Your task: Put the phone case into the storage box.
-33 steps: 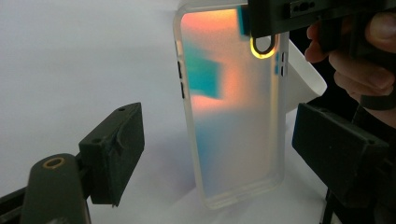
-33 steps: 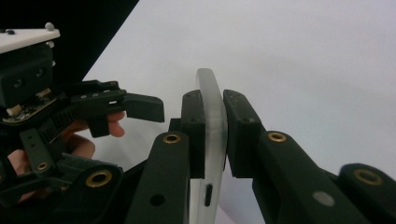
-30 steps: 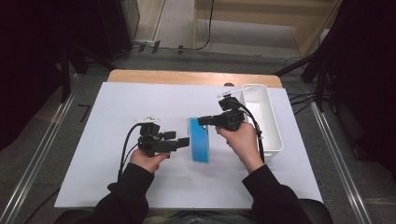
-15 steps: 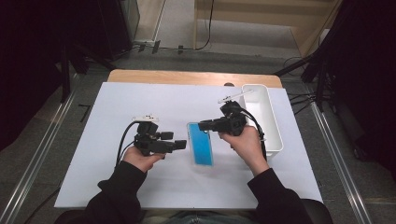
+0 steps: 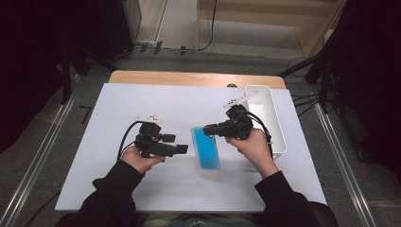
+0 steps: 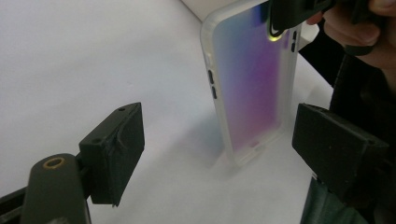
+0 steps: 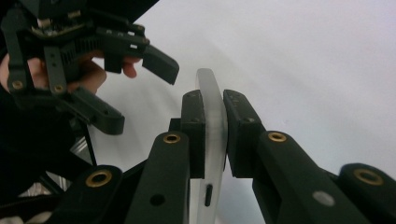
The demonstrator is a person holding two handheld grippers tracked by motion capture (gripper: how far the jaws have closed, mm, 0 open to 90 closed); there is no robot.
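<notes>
High view: a translucent frosted phone case with a blue inner face (image 5: 206,150) stands tilted on the white surface (image 5: 118,104), its near end down. The right gripper (image 5: 208,129) has its fingers (image 7: 236,130) clamped on the case's upper rim. The left gripper (image 5: 182,149) sits just beside the case's left long edge, fingers (image 6: 114,149) apart and just now closing slightly, nothing pressed between them. A white rectangular plastic bin (image 5: 276,123) lies near the surface's right edge; bare surface extends left and beyond the case.
</notes>
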